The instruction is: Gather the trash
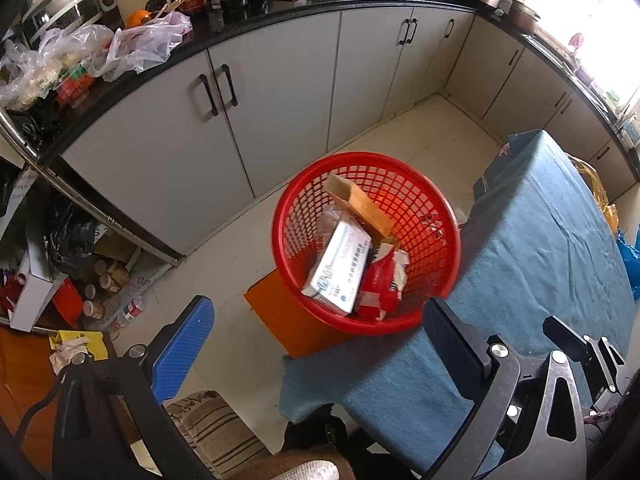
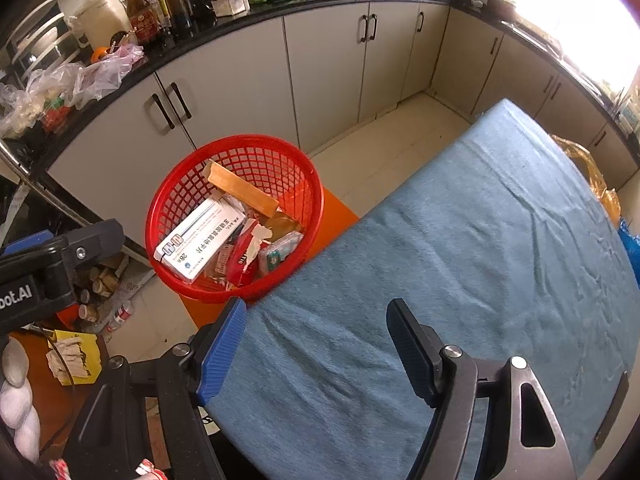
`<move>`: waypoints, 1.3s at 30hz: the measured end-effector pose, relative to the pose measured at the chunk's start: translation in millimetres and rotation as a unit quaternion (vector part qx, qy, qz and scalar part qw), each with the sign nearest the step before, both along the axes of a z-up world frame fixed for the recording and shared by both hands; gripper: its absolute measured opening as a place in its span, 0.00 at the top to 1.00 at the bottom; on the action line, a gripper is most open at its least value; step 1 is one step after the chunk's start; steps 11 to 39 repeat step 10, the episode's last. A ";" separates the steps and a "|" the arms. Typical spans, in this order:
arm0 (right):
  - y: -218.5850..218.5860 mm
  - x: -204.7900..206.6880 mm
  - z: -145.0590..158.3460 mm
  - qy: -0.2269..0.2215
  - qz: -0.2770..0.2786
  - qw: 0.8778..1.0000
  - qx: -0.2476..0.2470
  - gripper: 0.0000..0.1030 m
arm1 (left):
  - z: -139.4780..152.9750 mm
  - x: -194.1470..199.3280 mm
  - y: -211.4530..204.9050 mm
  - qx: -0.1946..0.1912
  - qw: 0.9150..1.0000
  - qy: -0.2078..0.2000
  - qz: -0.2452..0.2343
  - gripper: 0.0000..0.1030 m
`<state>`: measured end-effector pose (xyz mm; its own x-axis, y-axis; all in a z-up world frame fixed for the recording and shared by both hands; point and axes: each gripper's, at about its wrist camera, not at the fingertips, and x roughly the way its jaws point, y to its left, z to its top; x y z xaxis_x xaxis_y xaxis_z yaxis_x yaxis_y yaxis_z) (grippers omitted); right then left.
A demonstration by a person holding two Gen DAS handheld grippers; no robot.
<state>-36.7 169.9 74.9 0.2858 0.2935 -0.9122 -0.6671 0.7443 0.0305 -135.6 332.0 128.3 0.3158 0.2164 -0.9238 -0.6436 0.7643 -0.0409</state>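
A red mesh basket (image 1: 434, 220) stands on an orange stool beside a table with a blue cloth (image 1: 540, 248). In it lie a white medicine box (image 1: 340, 266), a long tan box (image 1: 362, 204) and a torn red packet (image 1: 382, 276). The basket also shows in the right wrist view (image 2: 184, 196), with the white box (image 2: 200, 238) and the tan box (image 2: 240, 190). My left gripper (image 1: 316, 340) is open and empty, in front of the basket. My right gripper (image 2: 316, 344) is open and empty above the blue cloth (image 2: 480, 240).
Grey kitchen cabinets (image 1: 248, 112) under a black counter run behind the basket. Plastic bags (image 1: 120, 46) and bottles crowd the counter. Jars and boxes (image 1: 100, 280) clutter the floor at the left. A yellow bag (image 2: 588, 176) lies beyond the table.
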 end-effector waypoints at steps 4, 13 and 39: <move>8.8 -2.4 -7.7 0.012 -0.007 1.000 0.003 0.25 | -5.0 -4.6 14.5 -0.003 1.000 0.008 0.008 0.00; 10.1 -7.2 -15.8 0.025 -0.024 0.999 0.007 0.25 | -14.0 -5.7 17.4 0.003 1.000 0.028 -0.010 0.00; 10.1 -7.2 -15.8 0.025 -0.024 0.999 0.007 0.25 | -14.0 -5.7 17.4 0.003 1.000 0.028 -0.010 0.00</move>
